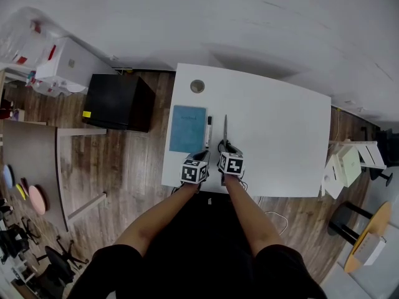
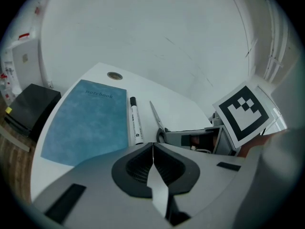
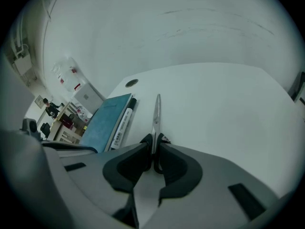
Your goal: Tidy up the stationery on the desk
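You are looking down on a white desk (image 1: 280,123) with your two arms reaching in from the near edge. Three pieces of stationery lie side by side near its left end, all with their long axes running away from you.

Farthest left is a blue notebook (image 1: 187,128), lying flat with its long edges pointing at the far side of the desk. Just beside its right edge lies a white marker (image 1: 208,131), parallel to it, with its black cap at the far end. To the right of the marker, a little apart, is a pair of scissors (image 1: 225,129). Its blades are closed and point straight away from you, and its black handles are at the near end.

Your right gripper (image 3: 153,149) is clamped on those handles. In the right gripper view the dark pads press in from both sides, and the blades (image 3: 156,113) stick out forward between them, low over the desk.

Your left gripper (image 2: 152,147) is squeezed fully closed on nothing, its pads meeting in a thin seam. It sits over the near edge of the desk, just short of the marker (image 2: 135,120) and the notebook (image 2: 88,120).

A small round cable hole (image 1: 197,86) sits in the far left corner.
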